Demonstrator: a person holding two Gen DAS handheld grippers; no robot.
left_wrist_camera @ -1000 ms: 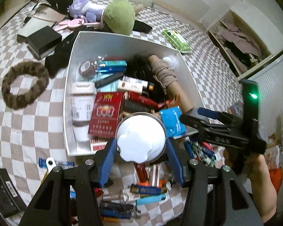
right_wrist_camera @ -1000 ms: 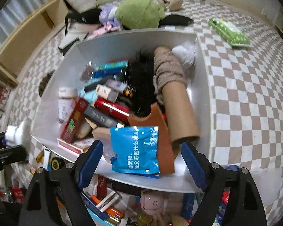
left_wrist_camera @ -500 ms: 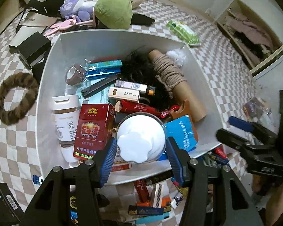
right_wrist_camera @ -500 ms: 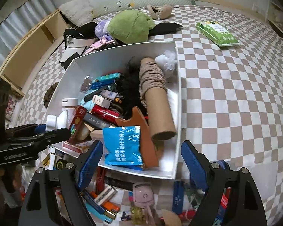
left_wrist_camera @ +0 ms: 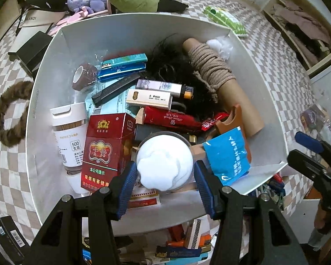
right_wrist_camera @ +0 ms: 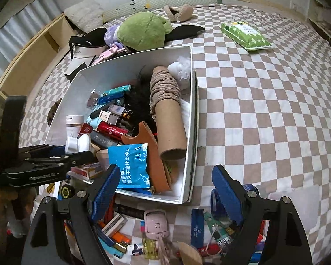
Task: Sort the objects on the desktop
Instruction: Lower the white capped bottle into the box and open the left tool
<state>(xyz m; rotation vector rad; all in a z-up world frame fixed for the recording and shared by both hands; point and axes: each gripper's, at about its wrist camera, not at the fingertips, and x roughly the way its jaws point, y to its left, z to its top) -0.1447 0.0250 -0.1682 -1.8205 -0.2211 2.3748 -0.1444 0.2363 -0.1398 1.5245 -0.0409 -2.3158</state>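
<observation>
My left gripper [left_wrist_camera: 164, 177] is shut on a small round white jar [left_wrist_camera: 164, 161] and holds it over the near left part of the white box [left_wrist_camera: 130, 33]. The jar also shows in the right wrist view [right_wrist_camera: 77, 144], held above the box's contents. The box [right_wrist_camera: 193, 132] holds a red cigarette carton [left_wrist_camera: 106, 148], a white swab tub [left_wrist_camera: 69, 132], a rope-wound cardboard tube [left_wrist_camera: 220, 81], a blue packet [left_wrist_camera: 228, 154] and several lighters. My right gripper [right_wrist_camera: 163, 187] is open and empty, above the box's near right corner.
Loose lighters, a pink case [right_wrist_camera: 155, 223] and small items lie on the checked bedspread in front of the box. A green plush toy [right_wrist_camera: 143, 31], a visor cap [right_wrist_camera: 86, 44] and a wipes pack [right_wrist_camera: 245, 35] lie beyond it. A furry brown ring [left_wrist_camera: 8, 112] lies to the left.
My left gripper has carried the white jar forward, from the box's near edge to over its contents. My right gripper has pulled back and to the right, away from the box.
</observation>
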